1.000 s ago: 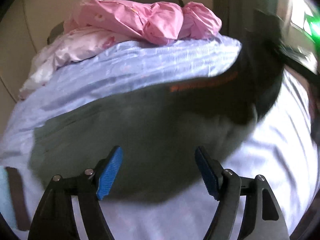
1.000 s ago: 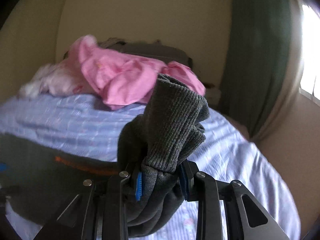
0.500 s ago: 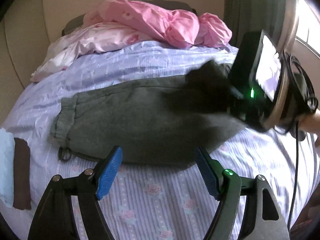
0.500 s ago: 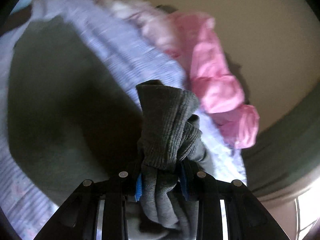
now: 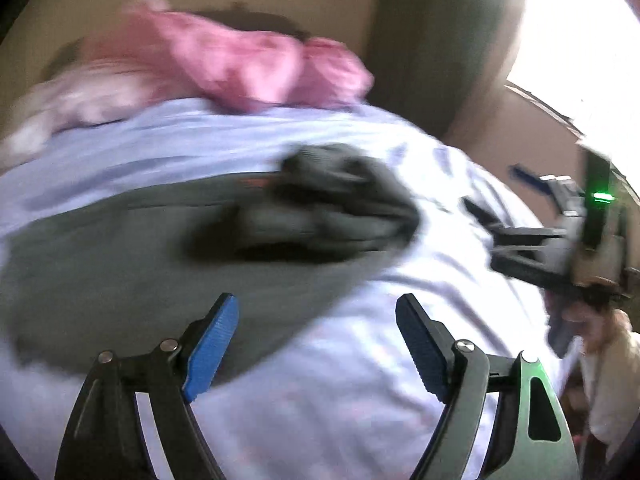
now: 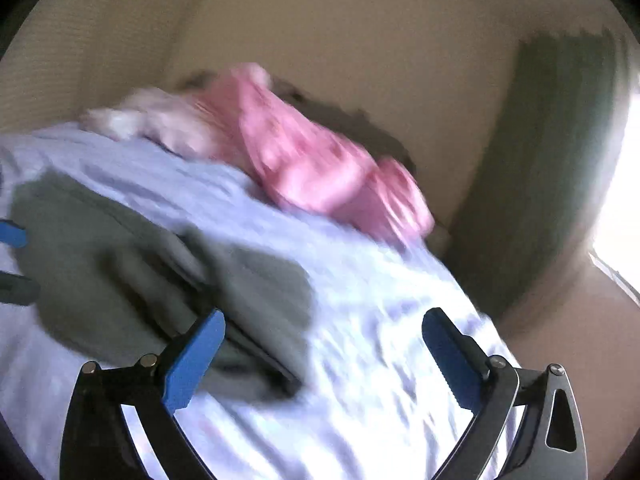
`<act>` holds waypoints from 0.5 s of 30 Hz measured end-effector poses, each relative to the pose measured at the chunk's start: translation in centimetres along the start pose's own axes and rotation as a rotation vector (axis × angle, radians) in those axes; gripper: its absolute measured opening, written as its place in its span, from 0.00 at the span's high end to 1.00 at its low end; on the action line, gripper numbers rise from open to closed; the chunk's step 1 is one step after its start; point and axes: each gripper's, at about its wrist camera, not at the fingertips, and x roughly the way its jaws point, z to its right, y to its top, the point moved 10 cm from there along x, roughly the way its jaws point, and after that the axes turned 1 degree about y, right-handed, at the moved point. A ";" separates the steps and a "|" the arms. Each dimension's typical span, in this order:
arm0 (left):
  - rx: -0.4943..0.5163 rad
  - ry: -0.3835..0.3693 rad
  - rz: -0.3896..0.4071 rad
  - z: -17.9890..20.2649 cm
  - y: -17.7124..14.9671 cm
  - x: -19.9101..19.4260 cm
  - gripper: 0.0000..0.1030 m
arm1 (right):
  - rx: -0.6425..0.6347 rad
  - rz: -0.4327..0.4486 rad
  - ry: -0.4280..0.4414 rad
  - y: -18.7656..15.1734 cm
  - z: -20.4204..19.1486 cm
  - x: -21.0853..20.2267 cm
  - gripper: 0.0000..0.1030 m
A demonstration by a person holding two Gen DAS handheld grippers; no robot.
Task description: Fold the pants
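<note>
- The dark grey pants lie flat on the lavender striped bedsheet, one end folded back in a bunched heap on top of them.
- Left gripper: jaws spreading wider, blue pads bare, nothing between them; it hangs over the pants' near edge.
- Right gripper: jaws opening wide, nothing pinched; its left pad is in front of the pants, its right one over the sheet.
- A crumpled pink quilt sits beyond the pants, against the wall.
- A green curtain hangs right of the quilt.
</note>
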 end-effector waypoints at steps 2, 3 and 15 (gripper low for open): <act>0.000 -0.088 -0.016 2.9 0.1 2.6 0.22 | 0.040 -0.086 -0.017 -3.0 2.1 1.5 0.03; -0.012 -0.118 -0.026 3.8 0.1 3.7 0.23 | 0.060 -0.125 -0.023 -4.4 3.0 2.3 0.03; -0.082 -0.189 0.023 6.9 2.9 11.2 0.47 | 0.196 -0.174 0.036 -9.7 5.7 5.9 0.04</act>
